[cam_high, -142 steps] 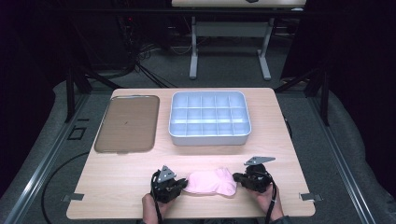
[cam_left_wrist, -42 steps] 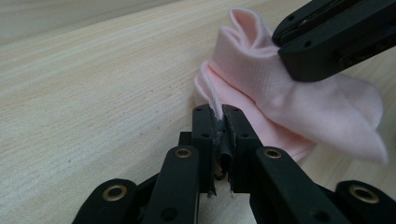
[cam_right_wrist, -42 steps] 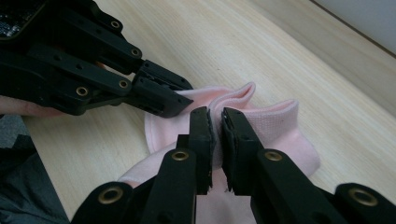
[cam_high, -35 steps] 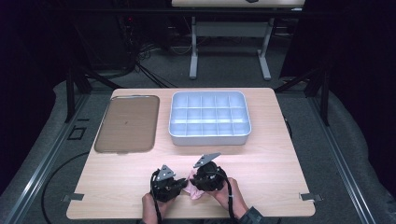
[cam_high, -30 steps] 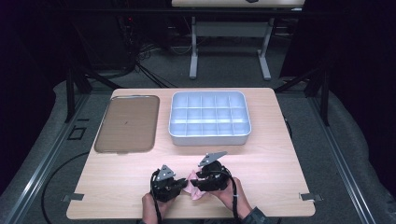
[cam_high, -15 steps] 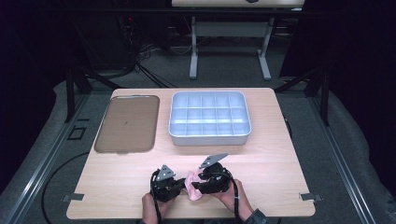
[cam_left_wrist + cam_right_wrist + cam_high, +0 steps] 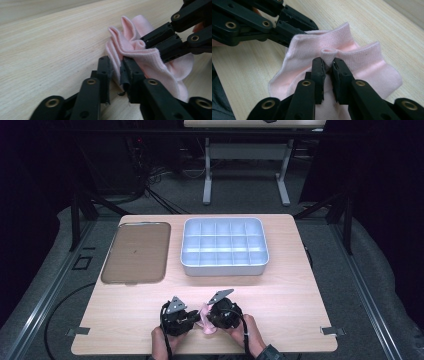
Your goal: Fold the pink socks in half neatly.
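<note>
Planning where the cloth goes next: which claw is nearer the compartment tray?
Right. The right claw sits below the compartment tray; the left claw is farther toward the brown tray's side.

The light wooden table (image 7: 280, 290) occupies the centre of the frame. A brown flat tray (image 7: 137, 252) lies at its upper left. A white compartmented bin (image 7: 224, 247) stands just beside it, upper centre. A bunched pink cloth (image 7: 205, 317) lies at the lower centre edge.

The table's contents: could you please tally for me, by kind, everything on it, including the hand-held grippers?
Pink cloth: 1
Brown flat tray: 1
Pale compartment tray: 1
Hand-held grippers, left hand-held gripper and right hand-held gripper: 2
Total: 5
</note>
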Tool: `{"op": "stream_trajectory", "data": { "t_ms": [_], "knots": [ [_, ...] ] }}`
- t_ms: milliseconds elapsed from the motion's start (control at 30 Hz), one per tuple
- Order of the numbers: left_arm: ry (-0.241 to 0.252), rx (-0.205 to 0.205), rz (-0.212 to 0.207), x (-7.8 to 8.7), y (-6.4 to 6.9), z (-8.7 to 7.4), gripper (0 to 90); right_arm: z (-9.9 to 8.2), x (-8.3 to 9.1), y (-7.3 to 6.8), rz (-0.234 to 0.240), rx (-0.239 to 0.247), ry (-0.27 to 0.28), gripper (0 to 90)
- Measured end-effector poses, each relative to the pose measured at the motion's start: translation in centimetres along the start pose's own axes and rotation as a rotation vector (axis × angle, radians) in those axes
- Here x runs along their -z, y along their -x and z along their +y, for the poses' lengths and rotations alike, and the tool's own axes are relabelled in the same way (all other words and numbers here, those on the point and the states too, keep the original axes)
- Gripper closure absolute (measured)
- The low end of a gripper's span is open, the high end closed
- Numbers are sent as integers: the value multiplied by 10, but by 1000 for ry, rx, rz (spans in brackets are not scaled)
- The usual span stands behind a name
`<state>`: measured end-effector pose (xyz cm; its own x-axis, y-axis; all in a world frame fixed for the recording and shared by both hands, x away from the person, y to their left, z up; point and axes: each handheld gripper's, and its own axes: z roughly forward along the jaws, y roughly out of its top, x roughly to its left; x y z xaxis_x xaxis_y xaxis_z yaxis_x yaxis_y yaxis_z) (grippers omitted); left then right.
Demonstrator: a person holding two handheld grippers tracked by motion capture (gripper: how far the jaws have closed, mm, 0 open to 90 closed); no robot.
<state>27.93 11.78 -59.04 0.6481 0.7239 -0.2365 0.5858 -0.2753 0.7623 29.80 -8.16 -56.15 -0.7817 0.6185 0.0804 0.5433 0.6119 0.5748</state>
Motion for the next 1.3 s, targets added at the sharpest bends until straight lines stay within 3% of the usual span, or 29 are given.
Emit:
{"op": "stream_trajectory", "data": {
  "t_ms": [100, 167, 333, 533, 767, 900, 1067, 1300],
  "knots": [
    [7, 5, 14, 7, -1, -2, 699, -1, 0, 1, 3, -3, 8, 821],
    [1, -18, 20, 10, 1, -1, 709, -1, 0, 0, 3, -2, 8, 822],
    [-28, -53, 17, 5, 5, 0, 859, -1, 0, 1, 11, -5, 5, 822],
    [-27, -50, 21, 4, 4, -2, 873, -4, 4, 1, 16, 3, 38, 826],
    [-13, -24, 14, 4, 4, -4, 872, -2, 21, -4, 3, 21, 96, 826],
    [-10, -33, 18, 3, 4, -4, 873, 1, 25, -9, 23, 46, 126, 825],
    [-11, -37, 19, 3, 4, -4, 873, 6, 19, -17, 67, 91, 114, 823],
    [-10, -35, 20, 3, 4, -4, 871, 4, 5, -18, 113, 100, 105, 821]
  ]
}}
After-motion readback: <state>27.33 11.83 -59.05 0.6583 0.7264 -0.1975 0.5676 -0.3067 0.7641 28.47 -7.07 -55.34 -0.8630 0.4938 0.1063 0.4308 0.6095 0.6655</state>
